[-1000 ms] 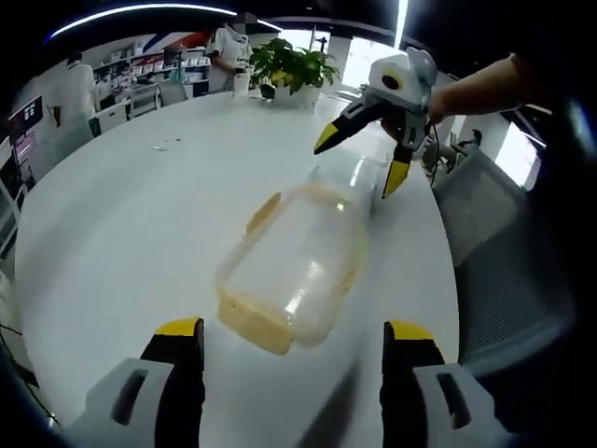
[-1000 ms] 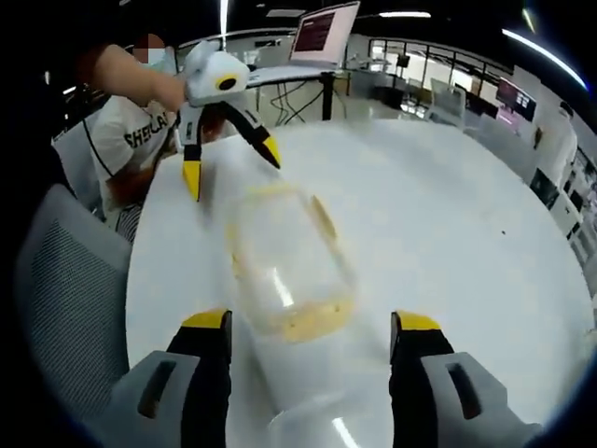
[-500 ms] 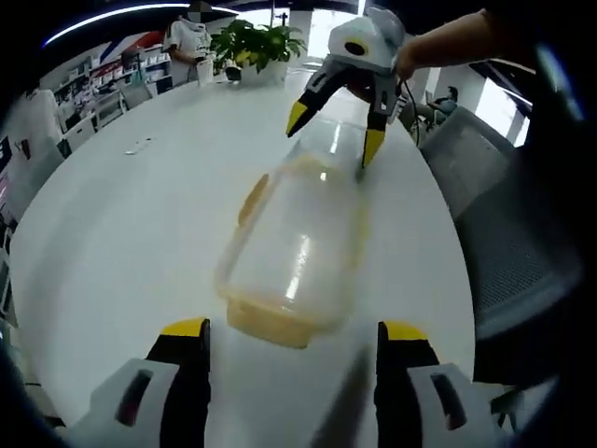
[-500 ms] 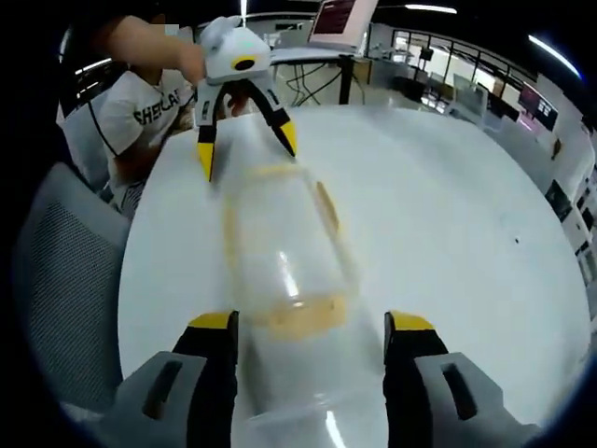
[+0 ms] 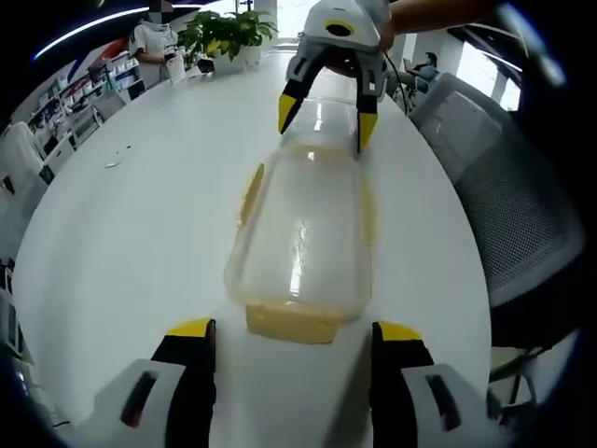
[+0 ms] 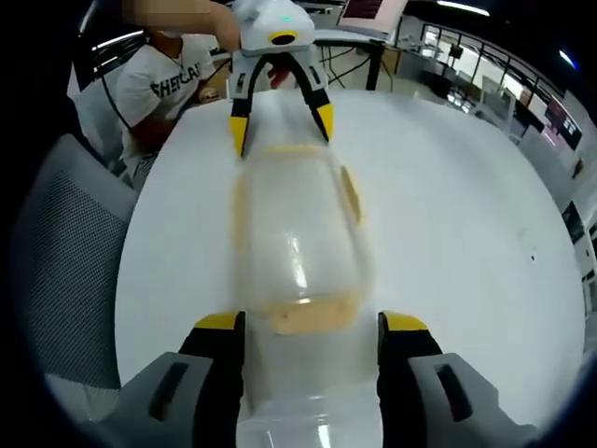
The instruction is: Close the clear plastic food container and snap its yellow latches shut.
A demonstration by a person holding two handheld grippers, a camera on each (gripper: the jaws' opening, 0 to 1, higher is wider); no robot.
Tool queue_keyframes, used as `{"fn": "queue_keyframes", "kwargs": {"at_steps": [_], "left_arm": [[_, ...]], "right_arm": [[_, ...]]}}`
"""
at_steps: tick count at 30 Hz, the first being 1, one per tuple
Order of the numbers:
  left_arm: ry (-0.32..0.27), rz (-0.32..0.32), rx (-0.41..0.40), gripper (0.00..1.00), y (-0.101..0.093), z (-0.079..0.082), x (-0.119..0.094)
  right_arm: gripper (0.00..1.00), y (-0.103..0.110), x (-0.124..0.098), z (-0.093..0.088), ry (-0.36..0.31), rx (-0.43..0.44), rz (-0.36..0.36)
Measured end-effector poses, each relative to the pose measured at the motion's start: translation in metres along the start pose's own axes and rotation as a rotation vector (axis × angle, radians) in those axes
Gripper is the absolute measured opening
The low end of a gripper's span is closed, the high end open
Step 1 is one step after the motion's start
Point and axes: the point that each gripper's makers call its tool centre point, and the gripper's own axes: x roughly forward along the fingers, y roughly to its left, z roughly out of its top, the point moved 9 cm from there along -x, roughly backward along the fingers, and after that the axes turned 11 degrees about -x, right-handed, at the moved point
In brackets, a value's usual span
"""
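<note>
A clear plastic food container (image 5: 303, 224) with yellow latches lies lengthwise on the round white table (image 5: 121, 243). In the left gripper view my left gripper (image 5: 294, 331) is open, its jaws on either side of the near end latch (image 5: 289, 323). At the far end my right gripper (image 5: 323, 121) hangs open over the container. The right gripper view mirrors this: the container (image 6: 298, 233) runs away from my open right gripper (image 6: 312, 323), and the left gripper (image 6: 282, 124) straddles the far end. A side latch (image 6: 351, 193) flares outward. I cannot tell whether any jaw touches the container.
A grey mesh chair (image 5: 504, 187) stands at the table's edge, seen too as the chair (image 6: 65, 261) in the right gripper view. A potted plant (image 5: 224, 33) and a standing person (image 5: 154, 42) are far across the table. A person in a white T-shirt (image 6: 173, 84) is beyond the table.
Both grippers have closed in on the container's two ends and lined up with its long axis. The container itself has stayed in place on the table.
</note>
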Motion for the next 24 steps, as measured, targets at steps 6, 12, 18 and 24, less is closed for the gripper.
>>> {"fn": "queue_keyframes", "kwargs": {"at_steps": [6, 12, 18, 24], "left_arm": [[0.018, -0.011, 0.026, 0.55, -0.001, 0.004, 0.005], [0.041, -0.029, 0.063, 0.51, -0.002, 0.005, 0.008], [0.050, -0.027, 0.085, 0.43, 0.000, 0.008, 0.009], [0.077, -0.035, 0.102, 0.34, 0.001, 0.012, 0.012]], "right_arm": [[0.51, -0.005, 0.005, 0.005, 0.030, -0.052, 0.017], [0.50, -0.006, 0.008, 0.002, 0.064, -0.075, 0.054], [0.45, -0.006, 0.012, 0.002, 0.095, -0.095, 0.073], [0.38, -0.008, 0.015, 0.008, 0.151, -0.124, 0.091]]}}
